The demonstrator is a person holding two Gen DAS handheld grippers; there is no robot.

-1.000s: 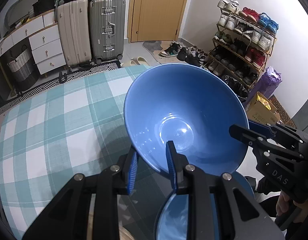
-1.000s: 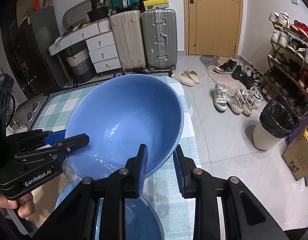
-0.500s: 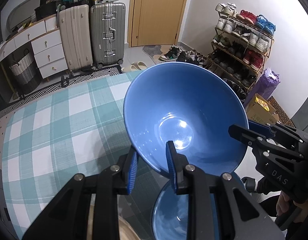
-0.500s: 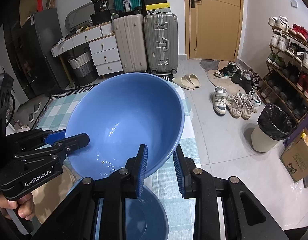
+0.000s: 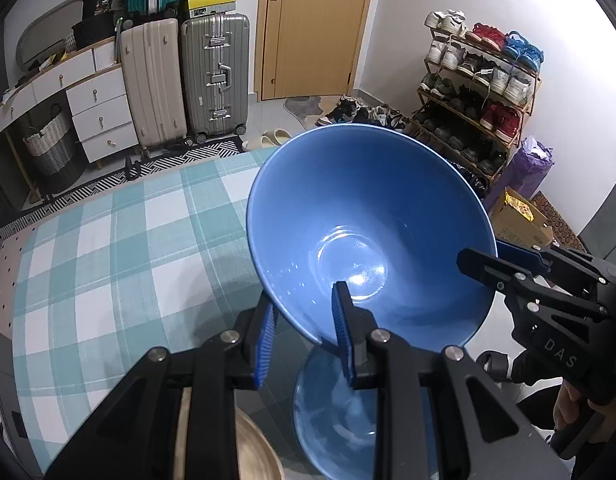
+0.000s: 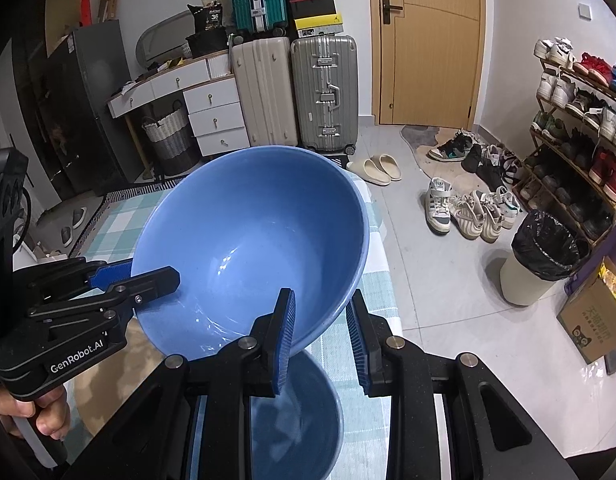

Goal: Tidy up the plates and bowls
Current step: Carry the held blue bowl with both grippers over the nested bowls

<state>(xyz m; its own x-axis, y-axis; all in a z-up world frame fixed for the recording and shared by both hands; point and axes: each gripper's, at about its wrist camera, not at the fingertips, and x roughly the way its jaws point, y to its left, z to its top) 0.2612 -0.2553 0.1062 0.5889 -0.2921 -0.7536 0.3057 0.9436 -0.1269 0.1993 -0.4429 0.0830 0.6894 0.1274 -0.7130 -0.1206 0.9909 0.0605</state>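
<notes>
Above the second blue bowl [image 5: 340, 412], partly hidden and empty, my left gripper [image 5: 303, 332] and right gripper [image 6: 320, 332] are pinching the empty blue bowl's [image 5: 368, 236] rim.

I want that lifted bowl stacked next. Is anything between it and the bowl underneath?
Nothing visible. The lifted bowl, clamped at its rim by the left gripper and right gripper, hangs over the lower bowl, whose visible part looks empty.
</notes>
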